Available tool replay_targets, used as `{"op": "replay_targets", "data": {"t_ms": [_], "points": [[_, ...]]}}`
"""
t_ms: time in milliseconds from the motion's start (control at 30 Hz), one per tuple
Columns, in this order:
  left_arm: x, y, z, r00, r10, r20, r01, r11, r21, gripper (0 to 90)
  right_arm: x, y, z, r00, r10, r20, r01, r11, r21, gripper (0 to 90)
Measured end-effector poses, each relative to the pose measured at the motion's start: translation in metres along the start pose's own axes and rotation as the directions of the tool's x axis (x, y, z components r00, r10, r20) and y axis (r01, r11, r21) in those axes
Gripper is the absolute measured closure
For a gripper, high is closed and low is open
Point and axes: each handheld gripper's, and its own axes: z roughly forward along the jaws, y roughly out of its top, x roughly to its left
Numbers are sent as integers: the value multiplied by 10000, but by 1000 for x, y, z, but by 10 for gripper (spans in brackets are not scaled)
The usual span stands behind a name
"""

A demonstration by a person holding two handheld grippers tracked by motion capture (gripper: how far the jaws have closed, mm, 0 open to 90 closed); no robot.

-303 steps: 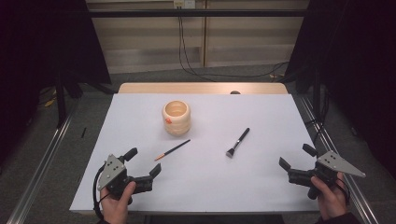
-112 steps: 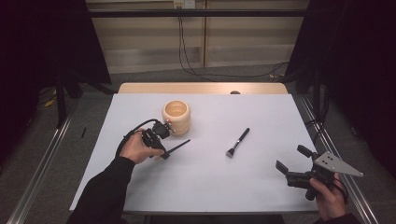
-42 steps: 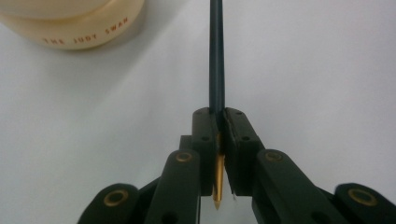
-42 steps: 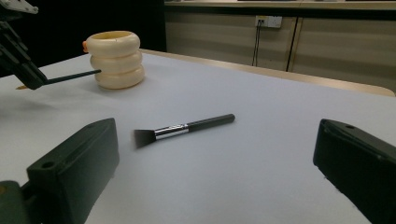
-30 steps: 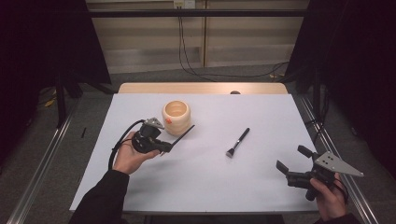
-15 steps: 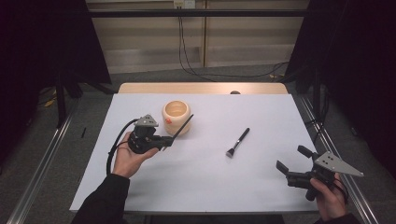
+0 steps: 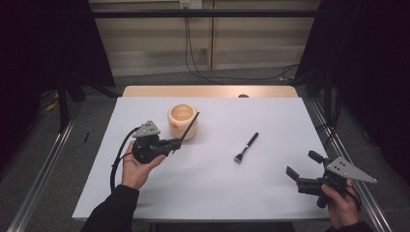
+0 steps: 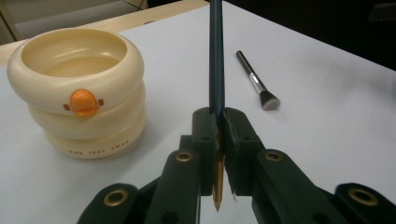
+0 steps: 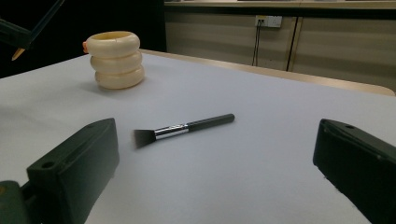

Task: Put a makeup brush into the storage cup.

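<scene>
The pencil [image 8: 216, 60] is pinched between the jaws of the left gripper [image 7: 170, 143], its sharpened wooden tip poking out behind them toward the hand and its long dark shaft running out ahead. It is off the worktop [image 7: 270, 183] and slants up toward the cream ringed holder [image 7: 183, 121], with its far end over the holder's rim as the high view shows it; that reads as lining the pencil up to drop it into the open mouth. The grip sits close to the sharpened end, which leaves most of the shaft free to go into the cup.

The left hand [image 7: 138, 166] comes in below and to the left of the holder, palm up, cradling the gripper, with the forearm stretched across the worktop and the cable looping to the side away from the holder.

A makeup brush [image 7: 245, 147] lies flat to the right of the holder, well apart from it, bristles toward the person. Farther from the holder, at the near right corner, the right gripper [image 7: 303, 169] rests low in the right hand [image 7: 338, 203] with its jaws spread wide and empty, facing the brush as if waiting its turn.
</scene>
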Motion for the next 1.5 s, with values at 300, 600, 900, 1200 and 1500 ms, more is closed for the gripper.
{"op": "replay_targets", "data": {"t_ms": [300,600,900,1200,1500], "points": [[-10,4,4,9989,24,463,-8,9994,-356,837,0,0,0,10000,32,-17,-32,10000,13,0],[-22,9,6,9959,294,860,-257,9987,-436,836,0,0,0,10000,-11,-34,11,10000,-35,0],[-40,21,17,9901,673,1233,-629,9972,-399,836,0,0,1,10000,-70,-65,70,10000,7,0],[-61,29,30,9780,831,1913,-796,9965,-261,837,0,0,1,10000,-46,-52,45,10000,-22,0],[-79,30,39,9644,1170,2370,-1187,9929,-73,837,0,0,0,10000,1,-63,-1,10000,-6,0]]}}
